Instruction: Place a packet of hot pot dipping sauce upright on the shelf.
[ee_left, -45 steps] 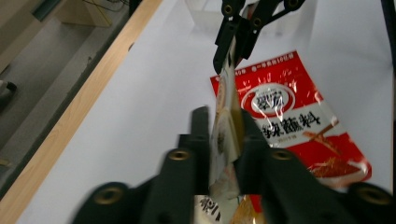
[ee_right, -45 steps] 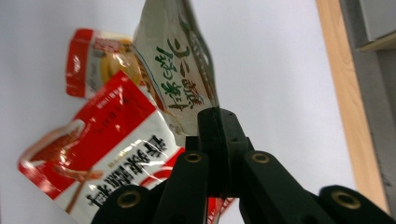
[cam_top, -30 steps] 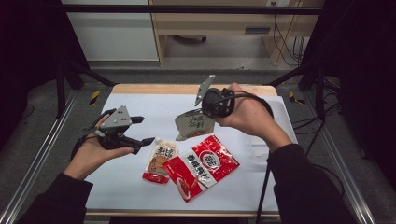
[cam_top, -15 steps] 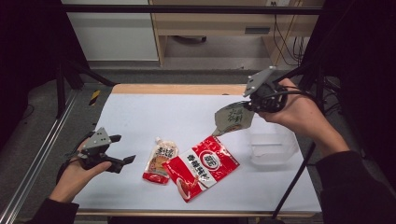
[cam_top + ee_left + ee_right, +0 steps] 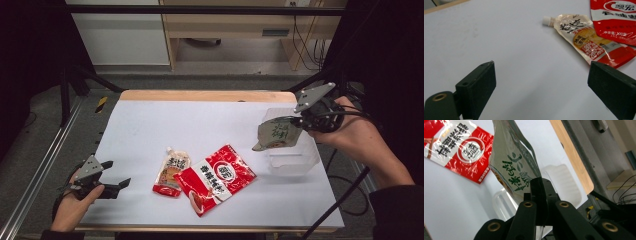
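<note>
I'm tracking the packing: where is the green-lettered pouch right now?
High view, right side: the green-lettered pouch hangs from the right gripper above the clear plastic container, right of the red packet.

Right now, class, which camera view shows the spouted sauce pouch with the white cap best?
The left gripper view: the spouted sauce pouch lies close, cap and label sharp, its lower edge tucked under the red packet. The high view shows it whole but small.
</note>
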Tool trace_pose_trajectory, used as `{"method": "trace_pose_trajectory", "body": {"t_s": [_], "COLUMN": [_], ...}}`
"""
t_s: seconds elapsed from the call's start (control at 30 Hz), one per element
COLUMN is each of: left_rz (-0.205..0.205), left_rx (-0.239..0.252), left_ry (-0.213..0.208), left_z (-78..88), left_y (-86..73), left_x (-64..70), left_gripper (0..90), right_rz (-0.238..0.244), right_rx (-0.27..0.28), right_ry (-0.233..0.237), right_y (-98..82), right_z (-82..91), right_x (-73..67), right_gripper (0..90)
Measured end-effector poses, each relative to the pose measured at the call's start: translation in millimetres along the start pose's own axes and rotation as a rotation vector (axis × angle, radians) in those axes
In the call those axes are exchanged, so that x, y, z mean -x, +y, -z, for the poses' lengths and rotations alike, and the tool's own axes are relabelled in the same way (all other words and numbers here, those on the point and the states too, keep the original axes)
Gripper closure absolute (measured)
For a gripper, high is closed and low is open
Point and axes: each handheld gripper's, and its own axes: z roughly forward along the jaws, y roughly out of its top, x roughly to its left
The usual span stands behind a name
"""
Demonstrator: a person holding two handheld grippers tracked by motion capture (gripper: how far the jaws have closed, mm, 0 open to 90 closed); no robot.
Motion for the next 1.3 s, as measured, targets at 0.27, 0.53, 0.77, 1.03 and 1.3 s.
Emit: {"method": "trace_pose_trajectory", "body": {"t_s": [0.27,0.53,0.77,1.03,1.3], "left_rz": [-0.018,-0.019,-0.015,-0.024,-0.026], "left_rx": [-0.034,-0.054,-0.048,-0.051,-0.055], "left_ry": [0.023,0.031,0.031,0.027,0.026], "left_z": [-3.0,-5.3,-3.8,-4.6,-5.1], "left_y": [-3.3,-5.5,-5.7,-5.0,-5.1], "left_x": [5.0,4.9,2.8,4.6,4.5], "left_gripper": [8.0,8.0,8.0,8.0,8.0], "right_rz": [-0.040,-0.069,-0.066,-0.068,-0.078], "right_rx": [-0.028,-0.025,-0.048,-0.065,-0.060], "right_ry": [0.009,0.009,0.036,0.070,0.089], "right_y": [-34.7,-56.5,-64.0,-67.4,-72.0], "right_z": [-6.8,-1.0,-4.4,-11.7,-19.6], "right_x": [3.0,5.7,4.3,2.4,1.6], "right_gripper": [90.0,90.0,90.0,90.0,90.0]}}
